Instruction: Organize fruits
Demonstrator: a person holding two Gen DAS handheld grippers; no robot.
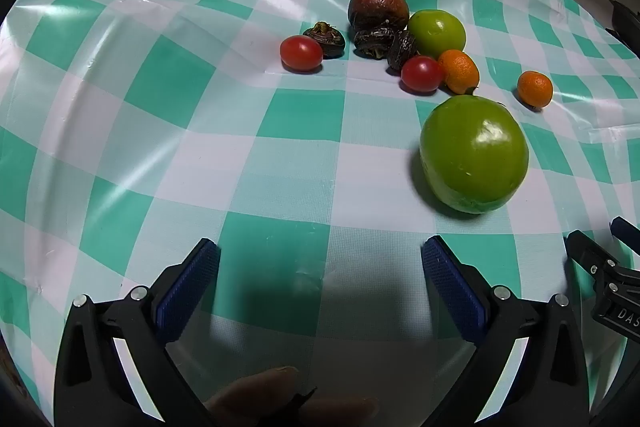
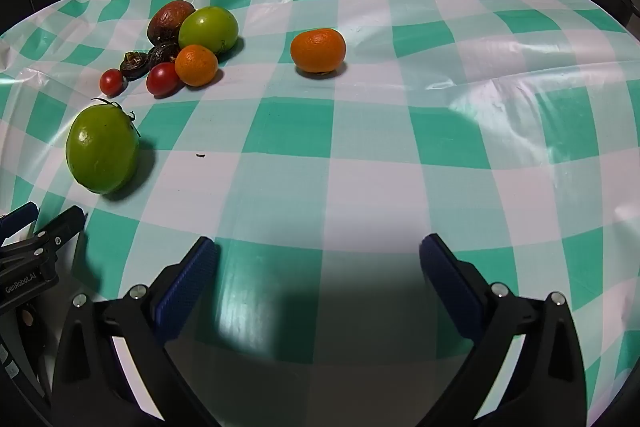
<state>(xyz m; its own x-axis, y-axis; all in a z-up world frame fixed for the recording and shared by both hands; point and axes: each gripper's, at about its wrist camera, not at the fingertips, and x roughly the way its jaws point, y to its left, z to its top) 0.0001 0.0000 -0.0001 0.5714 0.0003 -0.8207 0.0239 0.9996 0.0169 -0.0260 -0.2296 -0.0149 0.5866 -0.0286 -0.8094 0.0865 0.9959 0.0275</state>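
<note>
Both tools hang over bare checked cloth with nothing between their blue pads: the left hand-held gripper is spread wide and empty, and the right hand-held gripper is likewise released, so I judge the sorting has not begun and the step in hand is choosing a first fruit. The fruits lie on the desk ahead of both tools. The nearest is a large green fruit, alone, ahead and to the right of the left tool's pads; in the right wrist view it sits far to the left, its stalk end turned up and away, its long axis running roughly from near to far with a slight lean. Farther back is a cluster: a dark reddish-brown fruit, a second green fruit touching it, three small dark wrinkled pieces, two cherry tomatoes and a small orange lying tilted, its longer side slanting. A second orange rests well apart from the rest, roundish and a little flattened, with no clear direction. No bowl or tray shows, so where the kinds should go I cannot tell. The next move probably calls for the left tool to swing right and forward to straddle the near green fruit across its shorter width
</note>
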